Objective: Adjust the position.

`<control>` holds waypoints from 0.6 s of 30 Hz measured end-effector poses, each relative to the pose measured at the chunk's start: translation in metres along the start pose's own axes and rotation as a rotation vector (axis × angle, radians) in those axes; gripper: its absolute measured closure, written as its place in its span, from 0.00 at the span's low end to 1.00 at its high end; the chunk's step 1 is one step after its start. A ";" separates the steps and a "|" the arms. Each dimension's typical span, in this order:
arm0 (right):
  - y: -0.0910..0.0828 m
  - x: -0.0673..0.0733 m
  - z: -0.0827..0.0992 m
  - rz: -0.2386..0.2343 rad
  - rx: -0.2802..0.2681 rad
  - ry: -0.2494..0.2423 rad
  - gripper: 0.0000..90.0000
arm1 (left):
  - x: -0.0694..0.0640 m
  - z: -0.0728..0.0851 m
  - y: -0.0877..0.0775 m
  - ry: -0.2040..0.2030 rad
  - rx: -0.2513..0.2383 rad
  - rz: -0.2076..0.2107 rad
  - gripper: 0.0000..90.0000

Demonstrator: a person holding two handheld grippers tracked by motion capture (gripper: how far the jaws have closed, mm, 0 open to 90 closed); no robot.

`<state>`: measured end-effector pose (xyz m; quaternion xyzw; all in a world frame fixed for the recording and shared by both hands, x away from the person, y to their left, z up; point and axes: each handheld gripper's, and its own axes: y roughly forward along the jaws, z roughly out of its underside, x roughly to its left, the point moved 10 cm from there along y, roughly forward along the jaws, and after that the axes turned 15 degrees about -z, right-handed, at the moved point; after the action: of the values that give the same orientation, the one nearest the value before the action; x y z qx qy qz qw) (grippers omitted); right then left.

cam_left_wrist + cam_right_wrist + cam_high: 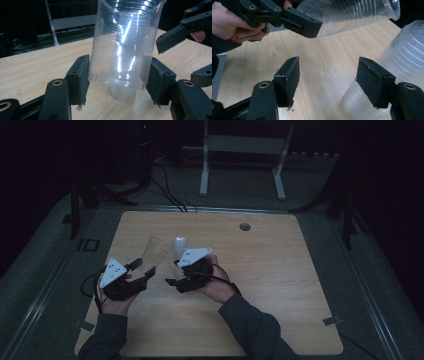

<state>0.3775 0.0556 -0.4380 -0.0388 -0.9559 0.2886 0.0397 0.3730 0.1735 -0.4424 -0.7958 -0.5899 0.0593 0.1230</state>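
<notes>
Black pads of the left tool (pixel 117 80) press on both sides of a clear plastic cup (pixel 125 42) near its base, holding it clamped above the wooden worktop (pixel 37 67). From the high view this cup (pixel 154 254) tilts with its mouth up and toward the far side, just left of the middle of the worktop (pixel 270 270). Right beside it, the right tool (pixel 328 82) has its jaws apart with nothing between them; they have just been opening. Its right pad lies against a stack of whitish cups (pixel 407 60) that stands upside down on the worktop, seen from above (pixel 178 251) partly behind the right tool (pixel 176 281). Both hands rest near the worktop's near edge.
</notes>
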 end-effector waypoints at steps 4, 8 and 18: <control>0.000 0.001 -0.002 -0.003 -0.013 0.009 0.39 | 0.000 0.000 -0.002 -0.019 -0.013 -0.010 0.47; 0.000 0.002 -0.005 -0.022 -0.037 0.031 0.38 | -0.001 0.001 -0.003 -0.032 -0.022 -0.015 0.47; -0.002 0.003 -0.011 -0.065 -0.110 0.089 0.35 | -0.004 -0.004 -0.006 -0.062 -0.050 0.002 0.47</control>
<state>0.3754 0.0602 -0.4269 -0.0227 -0.9682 0.2323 0.0895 0.3668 0.1708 -0.4374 -0.7970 -0.5940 0.0696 0.0848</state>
